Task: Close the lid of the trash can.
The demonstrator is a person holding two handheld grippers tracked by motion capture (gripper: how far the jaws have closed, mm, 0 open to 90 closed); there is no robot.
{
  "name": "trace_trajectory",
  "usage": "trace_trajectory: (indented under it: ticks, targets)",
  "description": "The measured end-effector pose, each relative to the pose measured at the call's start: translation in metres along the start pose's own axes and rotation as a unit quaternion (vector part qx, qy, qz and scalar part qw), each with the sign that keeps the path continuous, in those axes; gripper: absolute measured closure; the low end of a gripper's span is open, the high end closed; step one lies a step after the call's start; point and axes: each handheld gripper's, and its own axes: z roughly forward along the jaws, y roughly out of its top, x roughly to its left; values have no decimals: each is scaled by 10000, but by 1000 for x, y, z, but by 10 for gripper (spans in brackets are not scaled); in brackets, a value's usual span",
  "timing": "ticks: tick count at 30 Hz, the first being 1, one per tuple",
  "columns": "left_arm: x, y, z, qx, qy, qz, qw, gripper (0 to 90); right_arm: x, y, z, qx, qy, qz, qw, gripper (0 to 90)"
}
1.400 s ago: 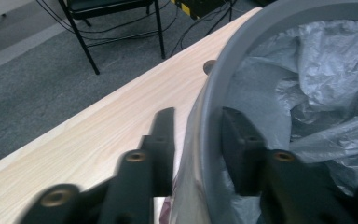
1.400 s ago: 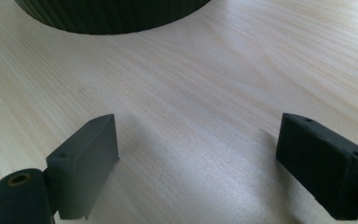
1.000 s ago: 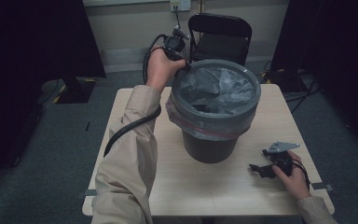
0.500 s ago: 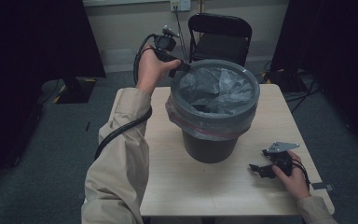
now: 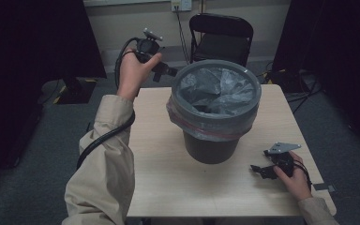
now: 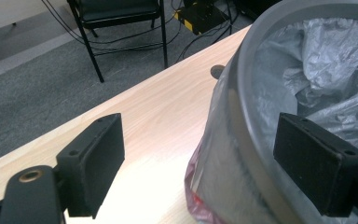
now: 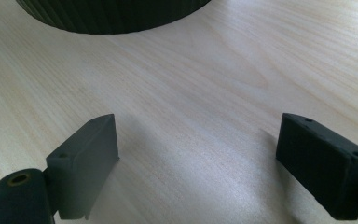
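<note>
Now the left gripper [image 5: 165,71] has just opened, releasing the bag liner [image 5: 215,89] at the bin's [image 5: 211,150] far-left rim; fitting looks finished there.

Black folding chair [image 5: 221,35] (behind table [image 5: 159,178])

Left claw [image 5: 168,71] raised, jaws just opened, right claw [image 5: 258,169] open, low

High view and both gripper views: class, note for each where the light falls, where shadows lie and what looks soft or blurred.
High view: the table is lit, the room's sides fall into black. Left gripper view: glare whitens the tabletop near the bin, whose close rim looks soft. Right gripper view: the right gripper casts soft shadows beside both jaws; wood grain stays sharp.
</note>
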Motion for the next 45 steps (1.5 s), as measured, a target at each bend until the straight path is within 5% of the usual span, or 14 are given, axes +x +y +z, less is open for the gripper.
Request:
trace_trajectory:
  ticks: [16,45]
  targets:
    - [19,-32,-14,59,8,-153,9999,161,0,0,0,1,-6,-11,10000,116]
    - [24,-78,5,122,-164,-314,9993,162,0,0,0,-7,-12,-18,10000,116]
